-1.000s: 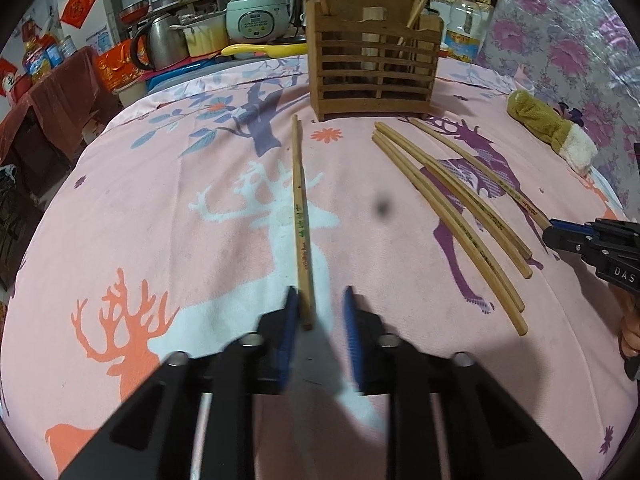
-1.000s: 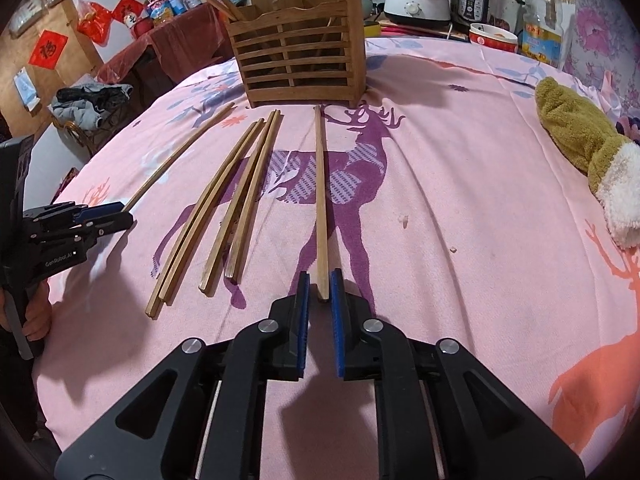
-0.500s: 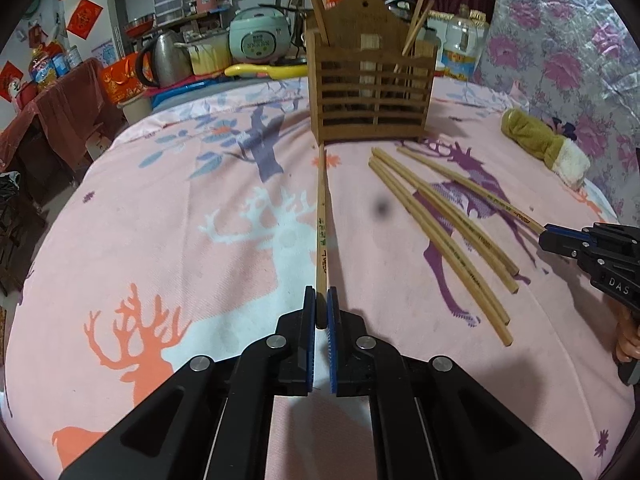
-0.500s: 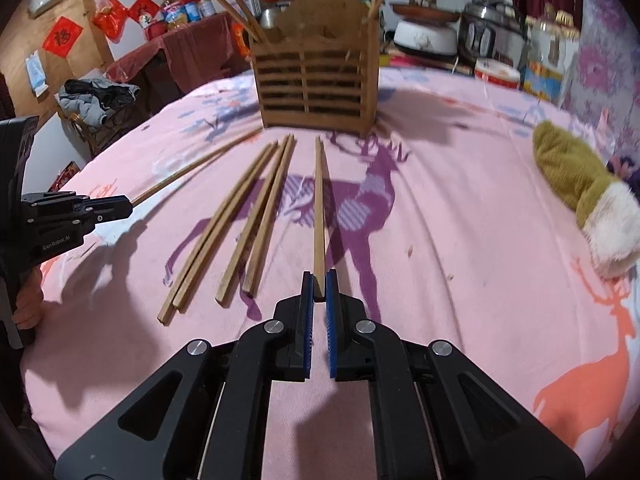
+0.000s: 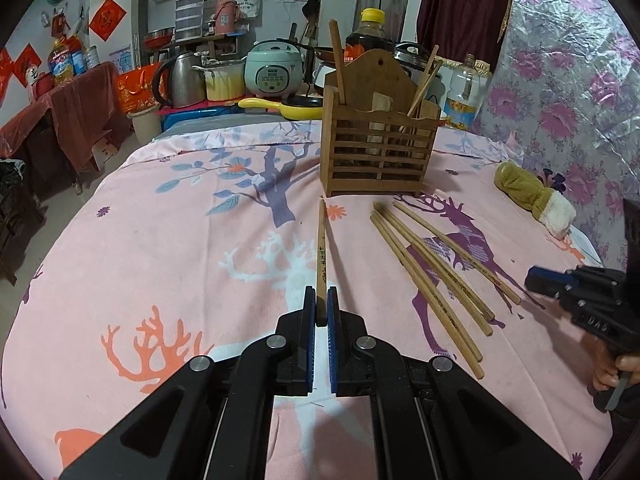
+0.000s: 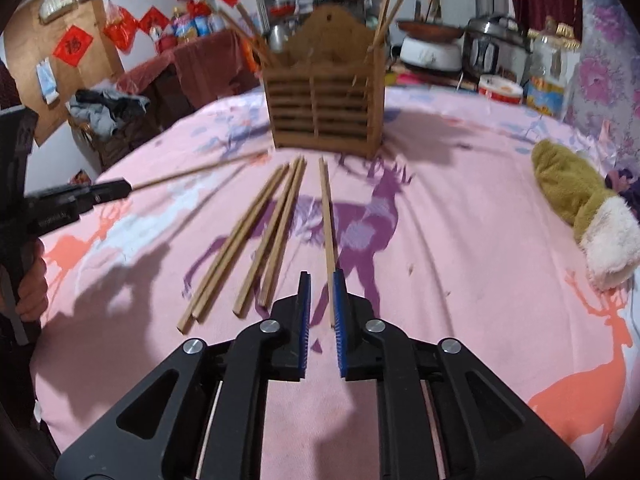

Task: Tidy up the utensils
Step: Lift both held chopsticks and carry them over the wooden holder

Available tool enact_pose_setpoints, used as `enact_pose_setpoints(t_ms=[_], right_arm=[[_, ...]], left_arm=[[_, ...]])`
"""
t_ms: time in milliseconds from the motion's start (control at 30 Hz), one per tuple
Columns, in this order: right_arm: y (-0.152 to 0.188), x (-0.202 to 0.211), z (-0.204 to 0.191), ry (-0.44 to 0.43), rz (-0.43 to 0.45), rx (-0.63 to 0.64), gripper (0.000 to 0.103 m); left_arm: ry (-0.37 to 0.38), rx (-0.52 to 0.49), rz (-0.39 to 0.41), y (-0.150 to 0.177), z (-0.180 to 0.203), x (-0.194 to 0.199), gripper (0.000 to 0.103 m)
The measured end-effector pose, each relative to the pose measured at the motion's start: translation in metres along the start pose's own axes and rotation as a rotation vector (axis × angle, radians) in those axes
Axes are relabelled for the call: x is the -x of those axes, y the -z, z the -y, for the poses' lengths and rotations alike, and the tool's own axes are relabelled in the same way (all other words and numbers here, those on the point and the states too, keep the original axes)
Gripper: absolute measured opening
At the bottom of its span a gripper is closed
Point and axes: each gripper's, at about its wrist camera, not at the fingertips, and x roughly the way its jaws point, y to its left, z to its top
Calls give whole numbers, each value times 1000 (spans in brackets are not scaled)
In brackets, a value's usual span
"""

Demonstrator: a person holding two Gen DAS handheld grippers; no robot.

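Observation:
My left gripper (image 5: 320, 294) is shut on the near end of a single chopstick (image 5: 321, 248), which points toward the wooden slatted holder (image 5: 376, 152). In the right wrist view the same chopstick (image 6: 200, 169) hangs raised above the cloth from the left gripper (image 6: 120, 189). My right gripper (image 6: 322, 276) has its jaws opening. Between them another chopstick (image 6: 326, 216) lies on the cloth close to the right pad, with a gap on its left. Several loose chopsticks (image 6: 260, 240) lie side by side left of it. The holder (image 6: 326, 112) has a few chopsticks standing in it.
A brown and white plush toy (image 5: 532, 196) lies at the table's right side. The pink deer-print cloth (image 5: 160, 260) covers the round table. Behind the holder stand a rice cooker (image 5: 272, 70), a kettle (image 5: 180, 80) and bottles. A person's hand (image 6: 30, 280) grips the left tool's handle.
The left gripper shut on its chopstick and lifted it off the cloth. The right gripper shut on its chopstick, then its jaws parted again, and the chopstick stays on the cloth.

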Motion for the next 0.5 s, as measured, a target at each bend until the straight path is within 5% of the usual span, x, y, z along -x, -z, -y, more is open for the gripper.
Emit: enact_pose_setpoints(t_ms=[133,267,333,367,500], right_arm=[[5,-10,-4,18,-46,20,33],[9,-19,-3,40,-90,22,36],[10,-25,4,18,-124,-11,30],[10,-24,6,14,-123,-24,9],[9,-14,1,28,-73,-2,6]], left_arm=[[-4,-7,-1,2,1,0,6],[-4,-8,-4,2,1,-1,6],[-3,-6,-12,3,0,-3,6],[-4,-6,-17,3,0,-4,6],[-7,-14,-17,4,2,-4,6]])
